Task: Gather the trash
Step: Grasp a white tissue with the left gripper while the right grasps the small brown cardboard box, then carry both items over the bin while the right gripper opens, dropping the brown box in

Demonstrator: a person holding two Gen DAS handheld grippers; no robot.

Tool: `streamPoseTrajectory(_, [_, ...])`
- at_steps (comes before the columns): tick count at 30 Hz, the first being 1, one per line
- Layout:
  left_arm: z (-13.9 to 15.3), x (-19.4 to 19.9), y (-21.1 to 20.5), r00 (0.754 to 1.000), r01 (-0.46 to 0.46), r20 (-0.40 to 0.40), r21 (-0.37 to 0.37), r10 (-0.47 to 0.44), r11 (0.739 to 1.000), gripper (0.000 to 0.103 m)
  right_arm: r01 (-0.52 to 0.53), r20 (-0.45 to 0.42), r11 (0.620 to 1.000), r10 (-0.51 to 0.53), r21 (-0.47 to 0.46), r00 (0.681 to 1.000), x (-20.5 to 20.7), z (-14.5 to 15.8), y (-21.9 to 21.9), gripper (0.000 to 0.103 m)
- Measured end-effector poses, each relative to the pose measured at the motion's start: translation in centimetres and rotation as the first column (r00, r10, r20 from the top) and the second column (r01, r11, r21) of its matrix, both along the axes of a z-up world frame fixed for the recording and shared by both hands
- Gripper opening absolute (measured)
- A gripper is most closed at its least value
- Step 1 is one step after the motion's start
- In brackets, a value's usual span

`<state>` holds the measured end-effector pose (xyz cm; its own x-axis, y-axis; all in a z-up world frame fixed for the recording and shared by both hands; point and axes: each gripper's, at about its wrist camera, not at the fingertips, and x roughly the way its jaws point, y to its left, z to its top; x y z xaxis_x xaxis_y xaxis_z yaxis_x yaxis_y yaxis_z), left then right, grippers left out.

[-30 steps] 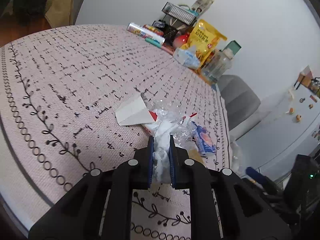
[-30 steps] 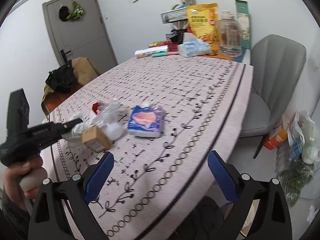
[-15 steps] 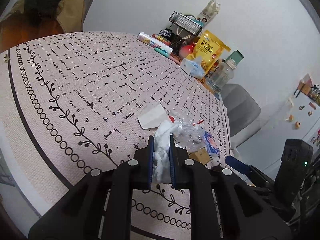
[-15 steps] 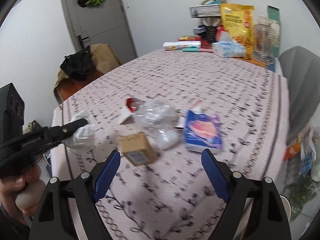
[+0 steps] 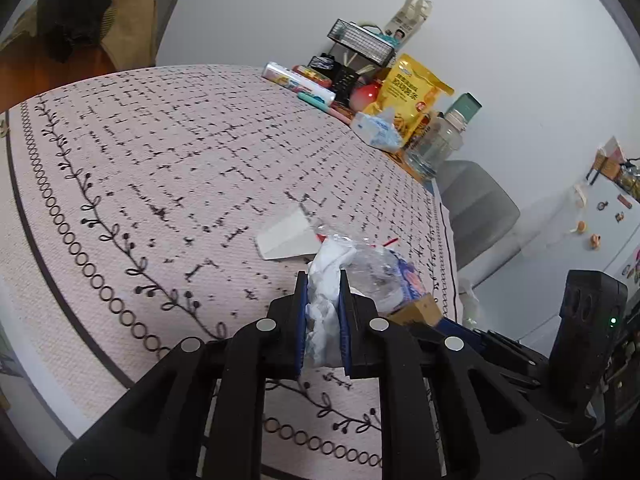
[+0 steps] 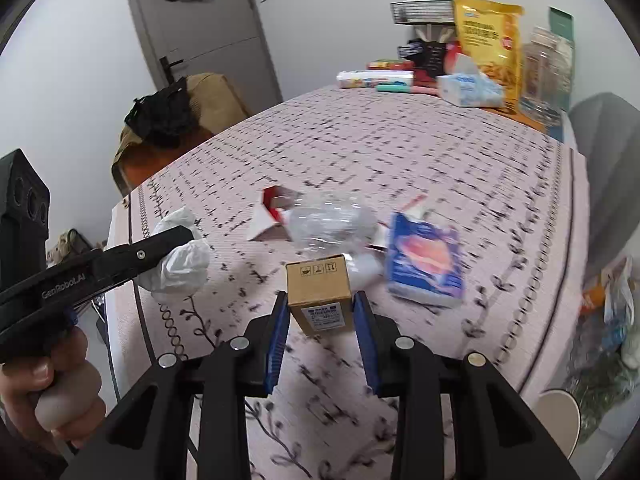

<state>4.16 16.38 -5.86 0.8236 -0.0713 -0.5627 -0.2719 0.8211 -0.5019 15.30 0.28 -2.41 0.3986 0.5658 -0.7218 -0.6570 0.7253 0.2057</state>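
The right tongs (image 6: 320,322) have just been closing on the light, stiff cardboard box (image 6: 319,294) by its 2 flat sides at the desk's (image 6: 400,148) 6 o'clock edge, while the left tongs (image 5: 322,324) pinch soft crumpled tissue (image 5: 325,292).

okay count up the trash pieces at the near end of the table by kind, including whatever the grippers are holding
Crumpled white tissue, in the left gripper: 1
Small cardboard box, in the right gripper: 1
Clear plastic wrap: 1
Red and white paper carton: 1
Blue tissue packet: 1
Total: 5
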Motion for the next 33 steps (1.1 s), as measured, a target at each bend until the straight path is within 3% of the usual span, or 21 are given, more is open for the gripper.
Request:
streamPoseTrajectory(10, [1.3,2.1,-2.9,0.998,0.056,0.012,0.038,-0.057,0.998,0.014,0.024,0.0,0.998,-0.024,0.058,1.0,-0.2,1.4,-4.8,0.032])
streamPoseTrajectory(19, [2.1,4.5,-6.6,0.991,0.136,-0.006,0.067,-0.136,0.988,0.014,0.131,-0.003,0.987,-0.132,0.091,0.991,1.2,1.4,-9.5,0.032])
streamPoseTrajectory(26, [2.8,7.4,-10.9,0.975,0.222,-0.013,0.091,-0.222,0.971,0.014,0.251,-0.005,0.962,-0.252,0.108,0.968,2.8,1.5,-15.1,0.032])
streamPoseTrajectory(33, [2.9,10.9,-16.4,0.943,0.333,-0.022,0.093,-0.333,0.938,0.014,0.379,-0.004,0.919,-0.381,0.103,0.925,4.2,1.0,-21.4,0.032])
